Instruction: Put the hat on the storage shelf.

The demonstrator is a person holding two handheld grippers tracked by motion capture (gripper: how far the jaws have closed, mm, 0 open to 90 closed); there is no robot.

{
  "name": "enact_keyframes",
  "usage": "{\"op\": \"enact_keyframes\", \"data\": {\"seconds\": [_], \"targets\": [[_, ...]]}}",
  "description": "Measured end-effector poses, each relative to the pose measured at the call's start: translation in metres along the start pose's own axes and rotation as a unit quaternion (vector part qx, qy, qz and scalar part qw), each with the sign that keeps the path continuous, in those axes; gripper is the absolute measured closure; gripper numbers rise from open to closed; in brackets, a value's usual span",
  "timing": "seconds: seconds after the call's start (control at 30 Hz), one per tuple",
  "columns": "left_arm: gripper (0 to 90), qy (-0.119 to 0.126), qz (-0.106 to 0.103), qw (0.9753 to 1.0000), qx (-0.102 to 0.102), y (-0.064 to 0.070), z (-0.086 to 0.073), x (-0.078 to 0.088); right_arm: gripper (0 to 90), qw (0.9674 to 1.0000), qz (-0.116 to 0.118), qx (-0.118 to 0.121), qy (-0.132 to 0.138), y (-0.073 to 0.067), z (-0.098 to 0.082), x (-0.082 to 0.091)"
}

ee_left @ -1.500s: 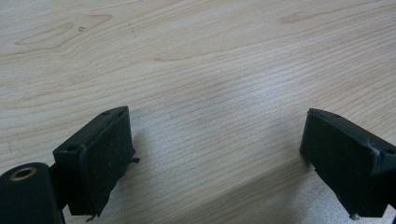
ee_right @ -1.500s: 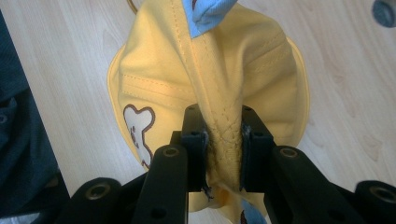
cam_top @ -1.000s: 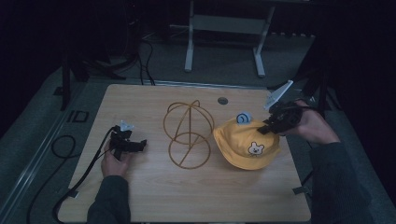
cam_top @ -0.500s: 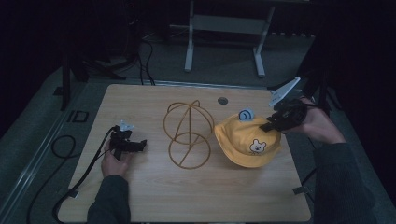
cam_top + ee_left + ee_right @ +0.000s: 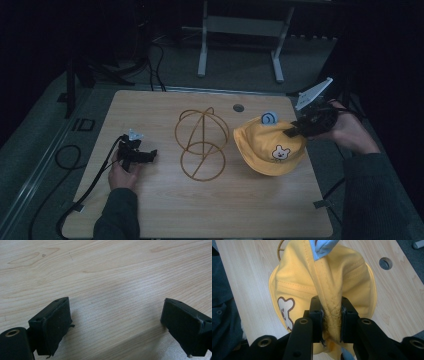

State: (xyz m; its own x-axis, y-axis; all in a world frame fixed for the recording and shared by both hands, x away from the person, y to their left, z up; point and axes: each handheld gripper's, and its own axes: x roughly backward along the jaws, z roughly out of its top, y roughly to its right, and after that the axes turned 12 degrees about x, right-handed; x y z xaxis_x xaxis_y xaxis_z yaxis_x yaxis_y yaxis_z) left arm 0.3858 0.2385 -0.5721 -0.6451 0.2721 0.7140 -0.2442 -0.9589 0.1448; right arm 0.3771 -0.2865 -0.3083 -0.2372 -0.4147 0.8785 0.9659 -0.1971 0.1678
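Note:
A yellow child's hat (image 5: 270, 145) with a bear patch and a blue ear hangs at the table's right side, pinched at its crown by my right gripper (image 5: 295, 131). In the right gripper view the jaws are shut on a fold of the yellow hat (image 5: 332, 312), which droops below them over the wood. A gold wire hat stand (image 5: 202, 142) stands in the middle of the table, left of the hat. My left gripper (image 5: 142, 155) rests on the table at the left, open; in the left gripper view its pads (image 5: 56, 325) stand wide apart over bare wood.
The wooden table (image 5: 165, 210) has a round cable hole (image 5: 238, 107) near its far edge. A cable (image 5: 75, 170) trails off the left edge from the left gripper. A metal stand's legs (image 5: 240, 45) rise behind the table on the dark floor.
My right gripper has risen a little with the hat, lifting its crown and drawing it slightly right. The left gripper has kept still.

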Motion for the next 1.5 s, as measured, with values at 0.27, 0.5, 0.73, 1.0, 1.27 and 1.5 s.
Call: {"op": "enact_keyframes", "data": {"seconds": [0.27,0.5,0.73,1.0,1.27,1.5], "targets": [[9.3,0.001,0.000,1.0000,0.001,0.000,0.000,0.000,76.0,0.9999,-0.009,0.003,0.009,0.000,0.003,0.007],[9.2,0.001,0.000,1.0000,0.000,0.000,0.000,0.000,76.0,0.9996,-0.017,0.009,0.018,-0.001,0.012,0.017],[9.2,0.001,0.000,1.0000,0.000,0.000,0.000,0.000,76.0,0.9995,-0.015,0.013,0.024,0.001,0.019,0.020],[9.2,0.001,0.000,1.0000,0.000,0.000,0.000,0.000,76.0,0.9990,-0.021,0.011,0.037,0.005,0.024,0.029],[9.3,0.001,0.000,1.0000,0.000,0.000,0.000,0.000,76.0,0.9987,-0.022,0.014,0.043,0.005,0.029,0.033],[9.2,0.001,0.000,1.0000,0.000,0.000,0.000,0.000,76.0,0.9986,-0.022,0.017,0.044,0.005,0.035,0.035]]}}
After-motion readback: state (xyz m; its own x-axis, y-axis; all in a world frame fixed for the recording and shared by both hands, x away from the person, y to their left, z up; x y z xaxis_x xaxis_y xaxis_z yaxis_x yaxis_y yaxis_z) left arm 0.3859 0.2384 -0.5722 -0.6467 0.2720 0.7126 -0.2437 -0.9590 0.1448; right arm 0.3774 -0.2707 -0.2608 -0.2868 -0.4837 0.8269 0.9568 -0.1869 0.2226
